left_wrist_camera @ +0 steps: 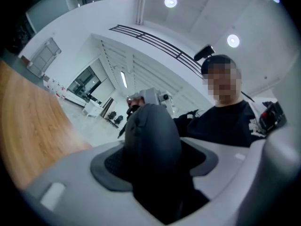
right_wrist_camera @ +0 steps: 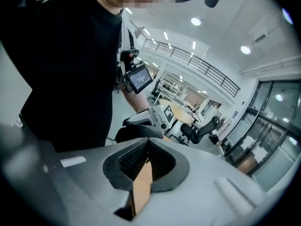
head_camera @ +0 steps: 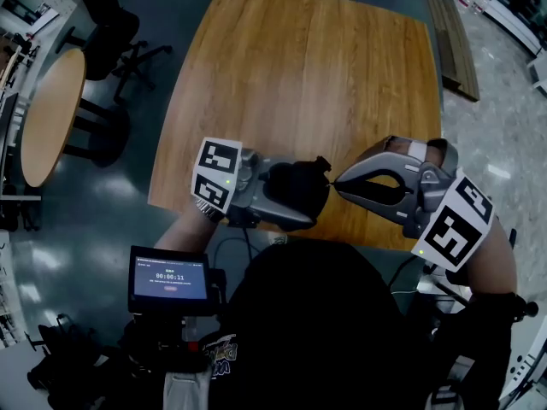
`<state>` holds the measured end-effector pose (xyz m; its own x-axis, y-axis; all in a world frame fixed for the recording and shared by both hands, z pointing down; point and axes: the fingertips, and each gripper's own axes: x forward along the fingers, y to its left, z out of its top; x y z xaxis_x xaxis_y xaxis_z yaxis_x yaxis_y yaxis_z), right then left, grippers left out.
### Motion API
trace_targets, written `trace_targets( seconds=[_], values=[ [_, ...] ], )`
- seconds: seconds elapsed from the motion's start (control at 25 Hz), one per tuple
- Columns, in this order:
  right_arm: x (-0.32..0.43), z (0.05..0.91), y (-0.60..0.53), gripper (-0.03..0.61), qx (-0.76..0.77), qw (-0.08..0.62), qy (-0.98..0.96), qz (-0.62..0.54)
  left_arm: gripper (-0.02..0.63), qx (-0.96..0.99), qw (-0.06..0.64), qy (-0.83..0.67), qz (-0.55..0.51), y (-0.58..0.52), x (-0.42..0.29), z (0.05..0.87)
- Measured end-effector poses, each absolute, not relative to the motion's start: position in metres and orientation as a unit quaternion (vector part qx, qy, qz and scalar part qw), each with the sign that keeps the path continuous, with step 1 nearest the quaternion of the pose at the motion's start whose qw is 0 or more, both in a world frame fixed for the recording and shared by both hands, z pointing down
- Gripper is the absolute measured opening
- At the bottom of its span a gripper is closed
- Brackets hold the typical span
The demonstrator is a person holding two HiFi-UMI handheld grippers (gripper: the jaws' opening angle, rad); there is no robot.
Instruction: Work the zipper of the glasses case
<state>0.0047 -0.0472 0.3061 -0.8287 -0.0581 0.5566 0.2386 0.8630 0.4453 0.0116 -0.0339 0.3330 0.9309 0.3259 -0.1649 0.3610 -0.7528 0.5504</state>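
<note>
A black glasses case (head_camera: 299,182) is held above the wooden table's near edge, with my left gripper (head_camera: 295,198) shut on it from the left. In the left gripper view the case (left_wrist_camera: 153,135) fills the space between both pads of the left gripper (left_wrist_camera: 155,161). My right gripper (head_camera: 335,180) comes in from the right, shut, with its tips at the case's right end on the small zipper pull (head_camera: 327,169). In the right gripper view the closed tips of the right gripper (right_wrist_camera: 146,147) meet just in front of the dark case (right_wrist_camera: 136,132).
The square wooden table (head_camera: 299,75) stretches away beyond the grippers. A round table (head_camera: 47,114) and a black office chair (head_camera: 111,32) stand on the floor to the left. A small screen (head_camera: 169,278) hangs at the person's chest.
</note>
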Motion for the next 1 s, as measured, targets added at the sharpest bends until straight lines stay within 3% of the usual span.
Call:
trace_targets(
  seconds=[0.12, 0.56, 1.0],
  values=[
    [0.001, 0.303, -0.045, 0.008, -0.047, 0.257, -0.939, -0.223, 0.307, 0.924, 0.325, 0.193, -0.059, -0.029, 0.011, 0.33],
    [-0.003, 0.306, -0.047, 0.011, -0.045, 0.262, -0.934, -0.238, 0.305, 0.915, 0.345, 0.195, -0.078, -0.029, 0.014, 0.327],
    [-0.001, 0.319, -0.046, 0.005, -0.054, 0.304, -0.908, -0.284, 0.299, 0.942, 0.291, 0.158, -0.053, -0.036, 0.013, 0.34]
  ],
)
